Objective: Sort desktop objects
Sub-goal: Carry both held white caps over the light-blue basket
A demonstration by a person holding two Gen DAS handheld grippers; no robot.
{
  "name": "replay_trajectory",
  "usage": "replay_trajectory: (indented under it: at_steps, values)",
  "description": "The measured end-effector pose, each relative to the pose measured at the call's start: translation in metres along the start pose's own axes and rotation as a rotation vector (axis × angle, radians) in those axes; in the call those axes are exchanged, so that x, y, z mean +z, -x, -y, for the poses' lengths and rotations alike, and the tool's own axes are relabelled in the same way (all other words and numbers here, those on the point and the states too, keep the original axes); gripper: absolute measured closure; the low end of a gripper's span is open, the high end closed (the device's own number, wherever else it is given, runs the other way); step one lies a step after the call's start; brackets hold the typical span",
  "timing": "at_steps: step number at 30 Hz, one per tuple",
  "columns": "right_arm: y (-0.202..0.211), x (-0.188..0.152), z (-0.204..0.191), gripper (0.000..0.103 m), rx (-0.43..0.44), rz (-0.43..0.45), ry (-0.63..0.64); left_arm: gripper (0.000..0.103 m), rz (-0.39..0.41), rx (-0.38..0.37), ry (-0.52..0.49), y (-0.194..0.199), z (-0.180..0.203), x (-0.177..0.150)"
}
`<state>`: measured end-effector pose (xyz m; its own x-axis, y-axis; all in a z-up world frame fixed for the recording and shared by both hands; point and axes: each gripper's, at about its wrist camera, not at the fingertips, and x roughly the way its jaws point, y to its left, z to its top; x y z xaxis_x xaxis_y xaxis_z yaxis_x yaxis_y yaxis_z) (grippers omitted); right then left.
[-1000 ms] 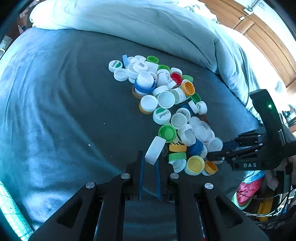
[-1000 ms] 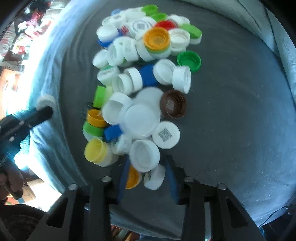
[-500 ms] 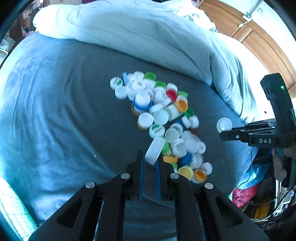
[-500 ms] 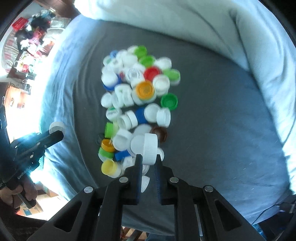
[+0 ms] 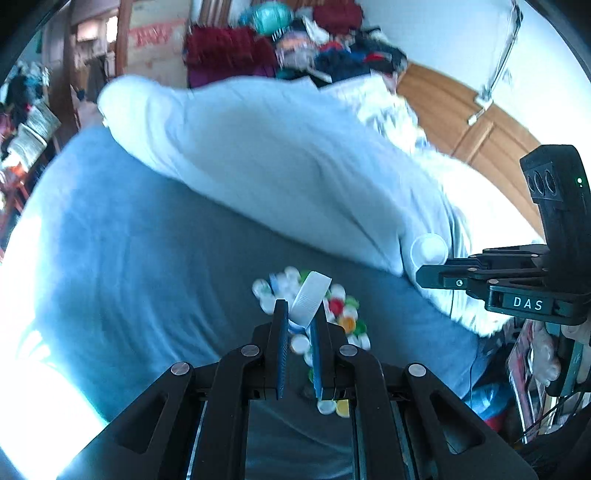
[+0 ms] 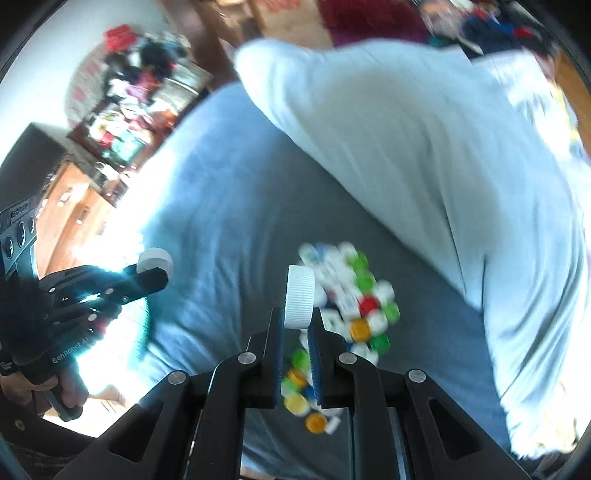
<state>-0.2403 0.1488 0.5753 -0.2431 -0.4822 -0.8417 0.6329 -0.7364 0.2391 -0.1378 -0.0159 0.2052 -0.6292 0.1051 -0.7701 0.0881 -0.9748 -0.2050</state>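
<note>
High above the bottle-cap pile (image 6: 347, 314), both lifted since before, left claw (image 5: 300, 317) pinching a white cap (image 5: 309, 297), right claw (image 6: 297, 321) another (image 6: 300, 301).

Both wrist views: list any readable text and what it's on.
"DAS": on the right gripper body, left wrist view.
"GenRobot.AI": on the left gripper body, right wrist view; another small label higher up is too blurred.
Prints on the bottle caps and the red marks on the background wall: too blurred.
</note>
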Motion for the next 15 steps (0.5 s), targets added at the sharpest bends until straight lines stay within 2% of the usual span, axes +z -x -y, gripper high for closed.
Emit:
replay_trajectory:
  at_steps: [7,15]
  values:
    - [0.043,0.049,-0.061,0.090,0.043,0.096,0.116,0.094,0.127,0.085,0.043,0.078,-0.030,0.032]
    - [0.074,0.078,-0.138,0.090,0.122,0.163,0.247,0.094,0.231,0.185,0.102,0.153,-0.064,0.033]
